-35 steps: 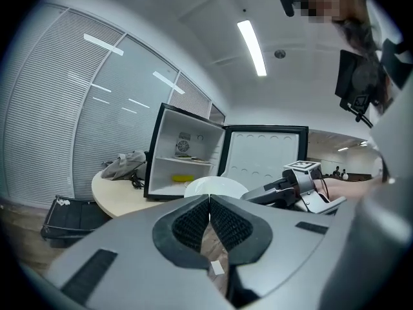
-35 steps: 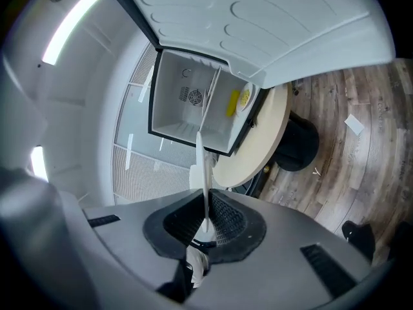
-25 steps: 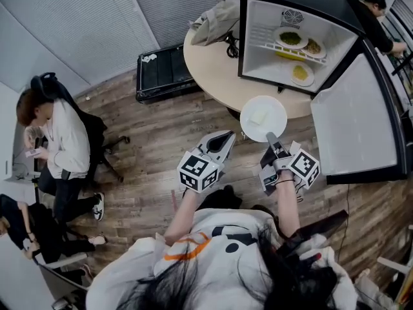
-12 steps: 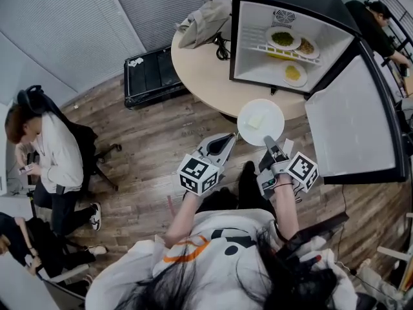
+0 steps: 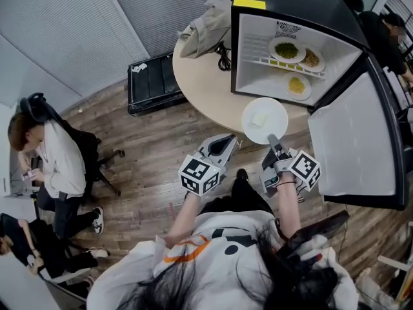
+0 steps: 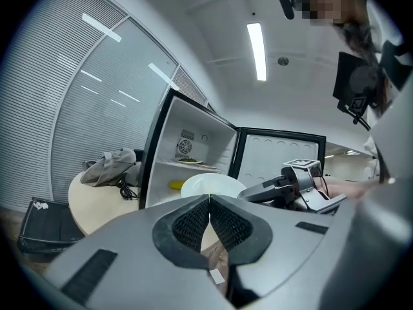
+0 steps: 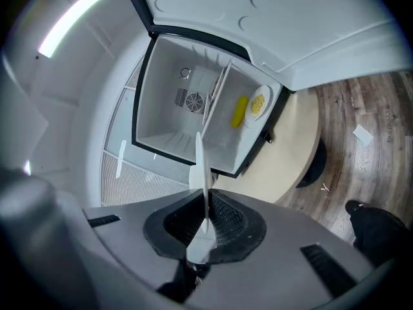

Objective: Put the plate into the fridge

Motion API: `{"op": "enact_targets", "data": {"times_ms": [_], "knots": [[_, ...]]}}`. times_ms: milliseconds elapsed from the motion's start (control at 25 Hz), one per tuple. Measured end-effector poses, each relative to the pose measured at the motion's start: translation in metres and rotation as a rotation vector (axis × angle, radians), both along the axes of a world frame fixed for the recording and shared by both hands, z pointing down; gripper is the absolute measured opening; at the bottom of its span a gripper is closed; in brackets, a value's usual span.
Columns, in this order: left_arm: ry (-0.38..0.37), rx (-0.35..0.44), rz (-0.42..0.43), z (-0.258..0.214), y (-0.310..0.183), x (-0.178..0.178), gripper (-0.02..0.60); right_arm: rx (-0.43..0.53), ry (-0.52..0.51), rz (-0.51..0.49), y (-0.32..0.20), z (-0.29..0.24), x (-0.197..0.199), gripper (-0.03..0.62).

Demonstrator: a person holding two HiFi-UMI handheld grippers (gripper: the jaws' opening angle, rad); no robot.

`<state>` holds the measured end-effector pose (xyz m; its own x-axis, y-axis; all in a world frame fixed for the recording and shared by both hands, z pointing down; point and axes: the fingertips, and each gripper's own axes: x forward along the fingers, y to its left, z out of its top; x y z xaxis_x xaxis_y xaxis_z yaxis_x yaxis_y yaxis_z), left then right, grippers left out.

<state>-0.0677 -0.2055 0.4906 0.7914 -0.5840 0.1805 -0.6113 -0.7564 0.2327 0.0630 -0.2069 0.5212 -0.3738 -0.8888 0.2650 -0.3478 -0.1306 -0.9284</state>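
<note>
Jaws of the right gripper clench the near rim of the round white plate, held before the open black-cased fridge on the round beige table; the left gripper, beside it, is closed on nothing.

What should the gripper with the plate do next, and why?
Probably carry the plate forward toward the open fridge. The right gripper is shut on its rim, and the plate hangs outside the fridge, whose lower floor has bare room.
</note>
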Motion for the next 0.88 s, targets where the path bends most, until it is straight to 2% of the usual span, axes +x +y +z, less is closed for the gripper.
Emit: {"op": "enact_targets", "data": {"times_ms": [560, 680, 880], "knots": [[0.005, 0.029, 0.043, -0.016, -0.091, 0.061, 0.011, 0.071, 0.011, 0.023, -0.117, -0.032, 0.057, 0.026], [0.002, 0.033, 0.053, -0.018, -0.104, 0.07, 0.011, 0.059, 0.027, 0.027, -0.142, -0.035, 0.066, 0.026], [-0.012, 0.024, 0.05, -0.015, -0.121, 0.075, 0.011, 0.108, 0.007, 0.014, -0.191, -0.044, 0.067, 0.026]]}}
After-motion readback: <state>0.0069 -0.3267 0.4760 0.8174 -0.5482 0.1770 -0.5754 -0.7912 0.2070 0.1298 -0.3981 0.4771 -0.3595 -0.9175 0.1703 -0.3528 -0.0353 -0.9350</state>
